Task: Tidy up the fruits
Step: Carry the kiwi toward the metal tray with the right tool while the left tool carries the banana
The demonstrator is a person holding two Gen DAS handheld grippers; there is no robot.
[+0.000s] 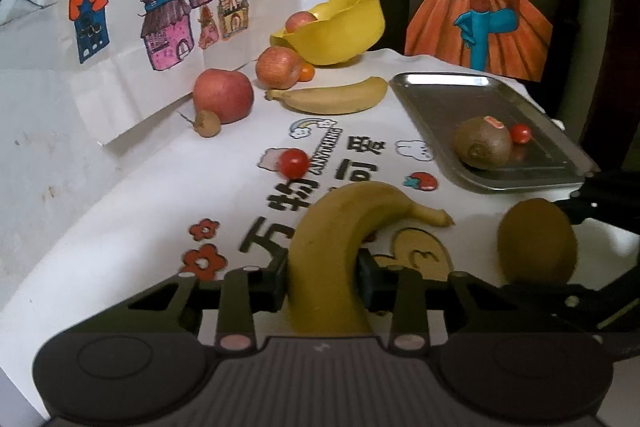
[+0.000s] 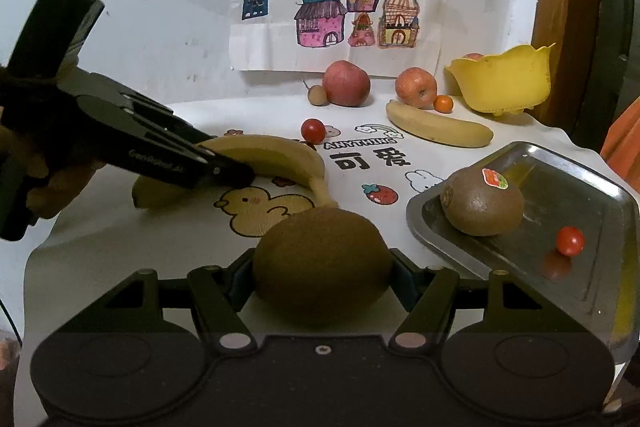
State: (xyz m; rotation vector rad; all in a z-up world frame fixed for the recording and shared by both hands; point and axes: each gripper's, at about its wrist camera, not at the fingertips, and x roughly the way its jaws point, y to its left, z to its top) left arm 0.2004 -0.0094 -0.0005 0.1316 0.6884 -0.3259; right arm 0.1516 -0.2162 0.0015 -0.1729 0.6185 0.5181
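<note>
Banana (image 1: 328, 251) in left hand-held gripper (image 1: 322, 283)

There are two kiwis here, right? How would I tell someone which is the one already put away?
Find the metal tray at the table's right edge. The kiwi lying inside it, next to a cherry tomato, is the one. Unlike the bare kiwi clamped in the right gripper just outside the tray, it wears a small red sticker on top.
</note>
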